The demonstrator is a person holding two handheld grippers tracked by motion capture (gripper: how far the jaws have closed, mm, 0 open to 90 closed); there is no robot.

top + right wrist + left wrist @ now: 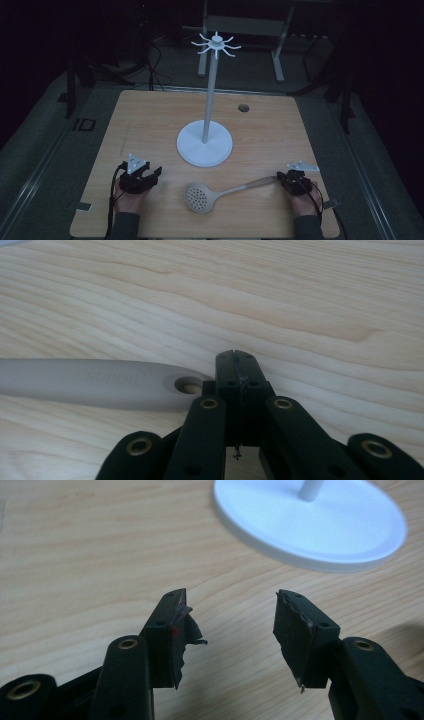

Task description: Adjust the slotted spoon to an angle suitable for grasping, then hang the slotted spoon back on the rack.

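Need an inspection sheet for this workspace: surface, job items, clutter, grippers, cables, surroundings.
Surface: wooden table, with a round hole near the far edge.
Job's things: slotted spoon lying flat at the near edge, bowl to the left, handle end with a hanging hole beside the right gripper; white hook stand upright at mid-table, hooks bare.
Clutter: nothing seen.
Grippers: left gripper open, nothing between the jaws; right gripper shut, beside the handle end, not on it.
Cables: cable trailing from the left gripper; more on the floor beyond.
Surroundings: dim room, table legs and a frame behind.
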